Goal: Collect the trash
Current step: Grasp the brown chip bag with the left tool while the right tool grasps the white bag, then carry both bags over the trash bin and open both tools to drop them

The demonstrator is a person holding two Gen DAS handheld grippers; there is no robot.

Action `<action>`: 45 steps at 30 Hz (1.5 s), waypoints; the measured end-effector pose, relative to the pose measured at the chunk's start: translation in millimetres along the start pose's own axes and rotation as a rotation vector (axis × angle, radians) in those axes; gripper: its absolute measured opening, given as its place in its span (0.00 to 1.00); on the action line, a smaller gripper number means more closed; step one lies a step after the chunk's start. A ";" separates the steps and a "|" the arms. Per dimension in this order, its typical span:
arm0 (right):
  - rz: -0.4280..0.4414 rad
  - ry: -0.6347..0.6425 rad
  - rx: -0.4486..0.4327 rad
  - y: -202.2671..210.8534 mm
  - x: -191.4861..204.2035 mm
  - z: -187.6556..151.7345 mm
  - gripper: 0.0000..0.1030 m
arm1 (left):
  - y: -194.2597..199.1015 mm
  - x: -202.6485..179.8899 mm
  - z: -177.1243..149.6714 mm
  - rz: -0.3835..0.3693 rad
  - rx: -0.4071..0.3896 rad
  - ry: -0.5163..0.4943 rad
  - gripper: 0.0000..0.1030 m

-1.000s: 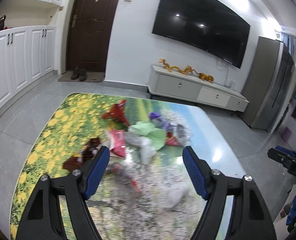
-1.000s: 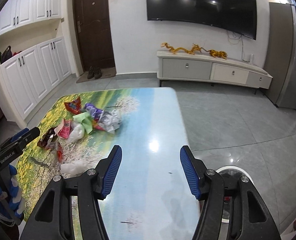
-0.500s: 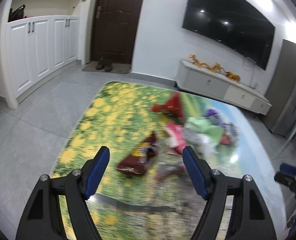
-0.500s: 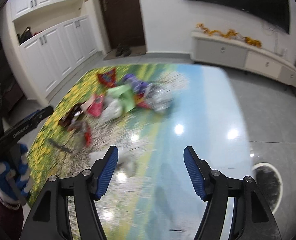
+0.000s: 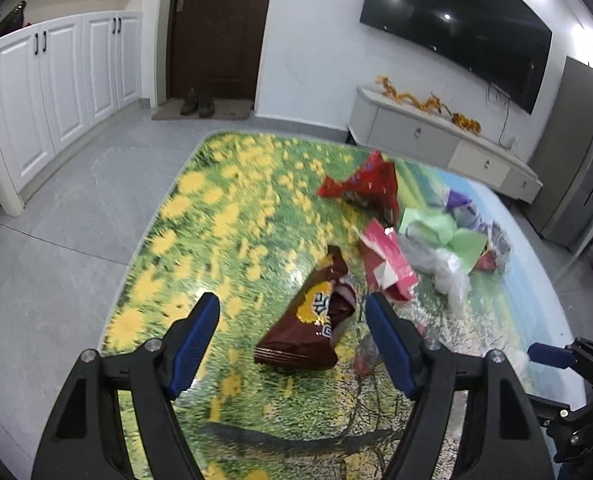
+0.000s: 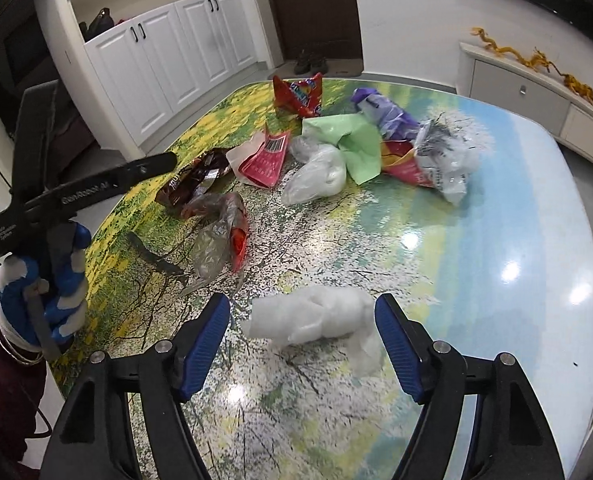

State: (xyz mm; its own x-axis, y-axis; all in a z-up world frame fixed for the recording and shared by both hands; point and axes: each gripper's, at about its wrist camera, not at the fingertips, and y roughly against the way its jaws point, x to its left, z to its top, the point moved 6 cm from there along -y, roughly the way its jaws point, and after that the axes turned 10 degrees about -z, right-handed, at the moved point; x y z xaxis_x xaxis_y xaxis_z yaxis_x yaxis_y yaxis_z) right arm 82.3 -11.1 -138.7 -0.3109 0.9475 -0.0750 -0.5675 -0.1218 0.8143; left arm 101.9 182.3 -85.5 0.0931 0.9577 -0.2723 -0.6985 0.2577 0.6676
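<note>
- Blue-padded and black-framed, the right gripper [image 6: 302,334] hangs over the near end of the glossy landscape-printed table [image 6: 516,216], jaws spread wide and holding nothing; a crumpled white plastic bag [image 6: 316,316] lies on the tabletop between its two pads.
- The left gripper [image 5: 292,344] is equally wide open and empty, with a dark brown snack wrapper with a yellow logo [image 5: 310,322] lying flat between its fingers.
- Just right of that wrapper sits a pink torn carton [image 5: 388,266], and near it a clear crinkled wrapper with red inside [image 6: 220,236].
- Farther on, the main litter heap clusters mid-table: a pale green plastic bag [image 6: 348,140], a purple bag [image 6: 384,110] and a silvery clear bag [image 6: 444,156].
- A red foil snack bag [image 6: 298,94] lies farthest, toward the table's far end.
</note>
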 end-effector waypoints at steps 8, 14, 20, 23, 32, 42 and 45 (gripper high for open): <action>0.017 0.013 0.018 -13.5 0.7 -3.0 0.48 | -23.3 1.9 -12.2 -0.038 0.074 0.023 0.54; 0.038 -0.009 0.001 -12.1 -8.3 -6.4 0.32 | -20.6 -2.5 -14.3 -0.049 0.069 0.010 0.42; 0.054 -0.039 -0.038 1.6 -22.7 -9.4 0.30 | -3.4 -14.0 -8.8 -0.041 0.028 -0.018 0.42; 0.058 -0.052 -0.069 15.1 -29.4 -8.8 0.30 | 9.8 -23.2 -3.6 -0.046 -0.004 -0.028 0.42; 0.045 -0.134 -0.145 49.7 -65.8 -19.5 0.30 | 42.2 -65.0 12.6 -0.081 -0.072 -0.076 0.42; -0.027 -0.306 -0.239 94.4 -148.0 -48.2 0.30 | 44.3 -168.8 19.5 -0.211 -0.066 -0.193 0.42; -0.074 -0.373 -0.266 107.6 -180.5 -63.8 0.30 | 35.2 -210.9 19.2 -0.276 -0.042 -0.234 0.42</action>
State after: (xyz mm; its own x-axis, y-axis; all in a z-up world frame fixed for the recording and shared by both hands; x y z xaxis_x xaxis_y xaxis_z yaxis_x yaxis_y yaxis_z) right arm 28.7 -214.1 -74.3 0.0052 0.9922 0.1244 -0.7688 -0.0756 0.6350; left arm 71.3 -8.1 8.7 0.4382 0.8576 -0.2693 -0.6524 0.5096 0.5610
